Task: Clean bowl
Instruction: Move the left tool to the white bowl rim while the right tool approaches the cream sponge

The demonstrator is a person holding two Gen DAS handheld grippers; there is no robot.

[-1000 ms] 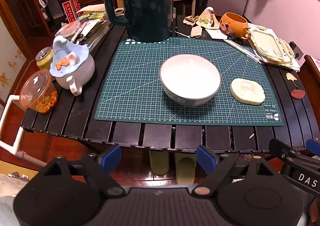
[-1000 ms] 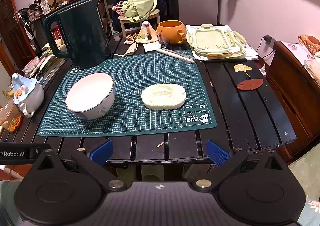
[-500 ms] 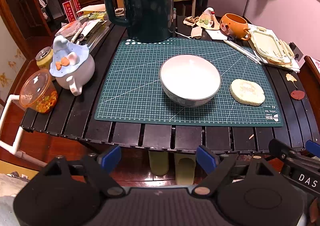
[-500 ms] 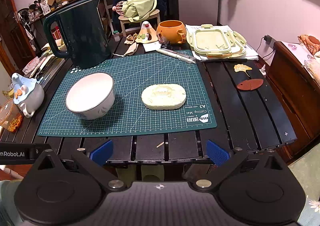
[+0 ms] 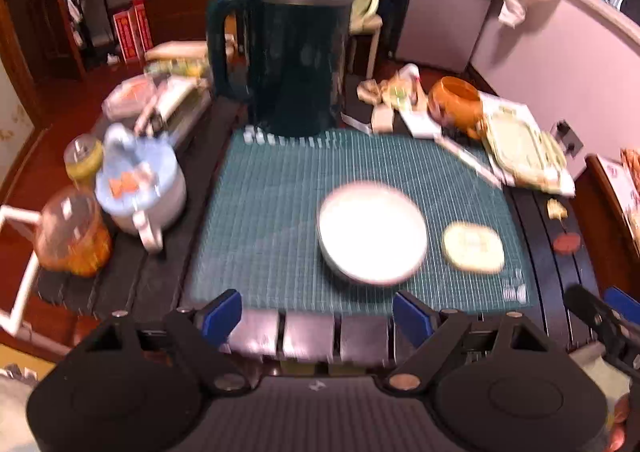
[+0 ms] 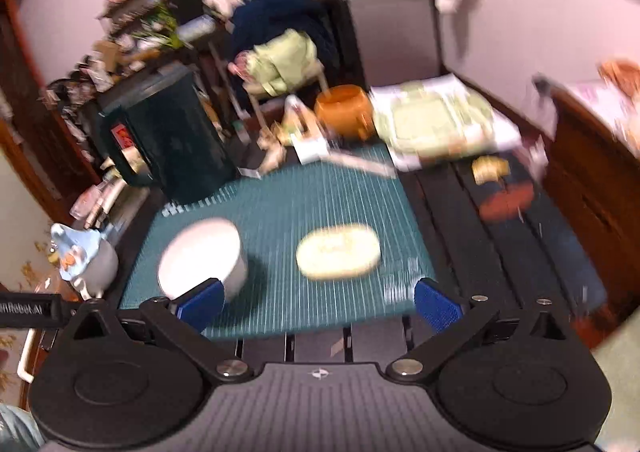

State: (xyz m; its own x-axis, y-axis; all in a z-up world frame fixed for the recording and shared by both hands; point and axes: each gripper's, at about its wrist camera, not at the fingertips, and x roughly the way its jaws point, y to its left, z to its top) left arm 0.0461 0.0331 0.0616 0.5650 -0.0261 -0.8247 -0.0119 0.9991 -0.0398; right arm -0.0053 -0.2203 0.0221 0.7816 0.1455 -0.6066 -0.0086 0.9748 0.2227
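Observation:
A white bowl (image 5: 372, 232) (image 6: 200, 256) sits empty on the green cutting mat (image 5: 280, 219) (image 6: 320, 191). To its right lies a pale yellow oval sponge (image 5: 473, 246) (image 6: 338, 250). My left gripper (image 5: 318, 316) hovers open over the table's near edge, short of the bowl. My right gripper (image 6: 318, 302) is open too, just in front of the sponge, its left fingertip overlapping the bowl in the right wrist view. Both views are motion-blurred.
A tall dark green kettle (image 5: 280, 59) (image 6: 168, 139) stands behind the mat. A blue-lidded white pot (image 5: 140, 187) and a food jar (image 5: 72, 236) stand left. An orange mug (image 5: 456, 99) and green containers (image 5: 524, 147) sit back right on the black slatted table (image 5: 540, 219).
Both grippers have moved forward and up toward the table; the bowl and sponge now sit closer to the fingertips. Both stay open. The views have turned blurry.

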